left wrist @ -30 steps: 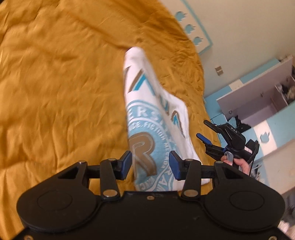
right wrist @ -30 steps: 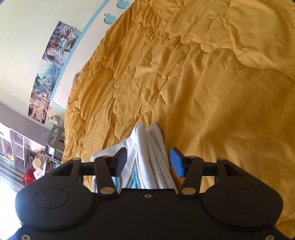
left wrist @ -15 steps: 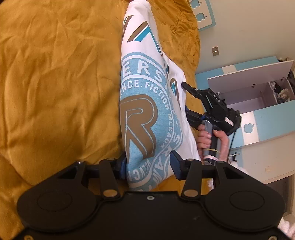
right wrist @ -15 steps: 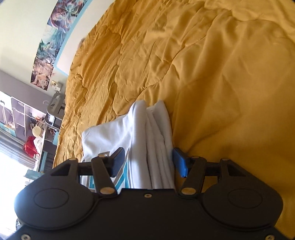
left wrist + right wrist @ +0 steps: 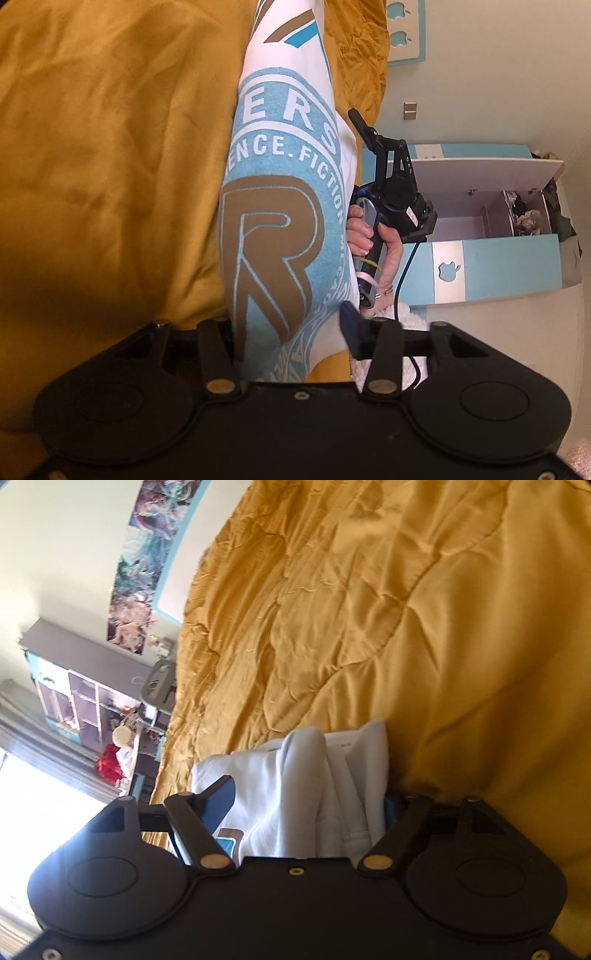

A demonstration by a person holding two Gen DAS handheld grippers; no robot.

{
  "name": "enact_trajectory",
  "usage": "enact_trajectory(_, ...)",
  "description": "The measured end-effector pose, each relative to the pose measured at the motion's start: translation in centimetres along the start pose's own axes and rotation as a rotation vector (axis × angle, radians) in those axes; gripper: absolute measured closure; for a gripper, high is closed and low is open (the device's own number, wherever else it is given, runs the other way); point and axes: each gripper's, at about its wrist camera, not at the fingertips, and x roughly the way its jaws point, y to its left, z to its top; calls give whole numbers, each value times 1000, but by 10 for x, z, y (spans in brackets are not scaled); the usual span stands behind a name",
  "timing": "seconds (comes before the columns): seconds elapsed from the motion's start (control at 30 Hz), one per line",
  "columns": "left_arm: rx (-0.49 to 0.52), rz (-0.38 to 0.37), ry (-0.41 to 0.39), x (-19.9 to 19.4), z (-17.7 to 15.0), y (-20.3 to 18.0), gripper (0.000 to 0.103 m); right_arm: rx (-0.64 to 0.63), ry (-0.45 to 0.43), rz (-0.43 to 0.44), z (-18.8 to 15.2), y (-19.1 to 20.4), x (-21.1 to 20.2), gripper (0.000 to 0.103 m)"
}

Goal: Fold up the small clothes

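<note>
A folded white shirt with a light-blue round print and a brown R lies on the yellow quilt. Its near end sits between the jaws of my left gripper, which are closing; the right pad stands just off the cloth. A hand holds the other tool against the shirt's right side. In the right wrist view, the bunched white edge of the shirt lies between the jaws of my right gripper, which are opening. The left pad is clear of the cloth.
The yellow quilt fills the area ahead of both tools. A blue and white cupboard with an open flap stands to the right. Shelves, posters and a bright window lie at the left. Something white and fluffy sits by the left tool.
Both tools sank toward the quilt. The shirt now reaches deeper between the left jaws. The right jaws spread wider around the bunched cloth, and the hand with the right tool came closer.
</note>
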Motion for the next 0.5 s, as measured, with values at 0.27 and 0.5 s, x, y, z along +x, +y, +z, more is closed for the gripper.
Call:
enact_trajectory(0.27, -10, -58, -40, -11, -8, -4, 90, -12, -32, -72, 1, 12, -6, 70)
enact_trajectory(0.5, 65, -112, -110, -37, -13, -35, 91, -104, -71, -91, 7, 77, -18, 74)
